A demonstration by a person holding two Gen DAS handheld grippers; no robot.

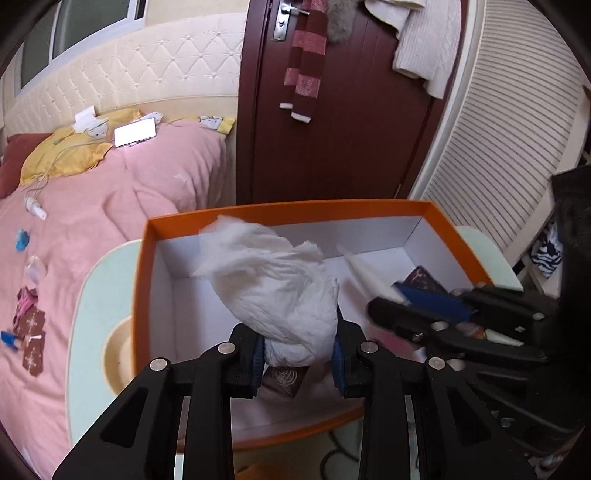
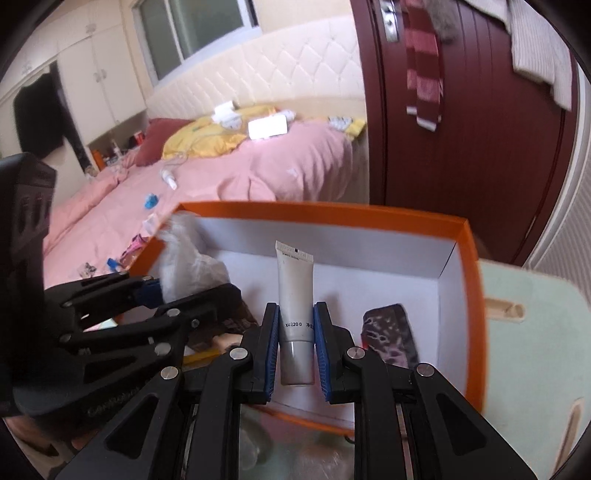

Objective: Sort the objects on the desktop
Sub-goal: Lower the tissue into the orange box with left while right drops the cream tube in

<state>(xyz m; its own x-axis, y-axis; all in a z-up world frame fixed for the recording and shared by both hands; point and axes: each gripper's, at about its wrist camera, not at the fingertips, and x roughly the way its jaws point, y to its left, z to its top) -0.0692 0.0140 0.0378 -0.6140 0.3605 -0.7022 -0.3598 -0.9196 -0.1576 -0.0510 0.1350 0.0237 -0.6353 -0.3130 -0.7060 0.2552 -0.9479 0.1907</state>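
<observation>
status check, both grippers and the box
Left hand-held gripper shut on crumpled tissue. Right hand-held gripper shut on white tube. Both over orange box. Nothing blocking.

A bed (image 1: pixel 110 206) under a pink quilt (image 2: pixel 295 162) fills the left of the room, backed by a cream tufted headboard (image 1: pixel 147 70). A window (image 2: pixel 199 29) above it lets in daylight. To the right stands a dark red door (image 1: pixel 351 110) with a metal handle (image 1: pixel 282 18); a striped scarf (image 1: pixel 306 59) and a cream knit (image 1: pixel 424 48) hang on it. White cupboards (image 2: pixel 99 74) line the far wall.
</observation>
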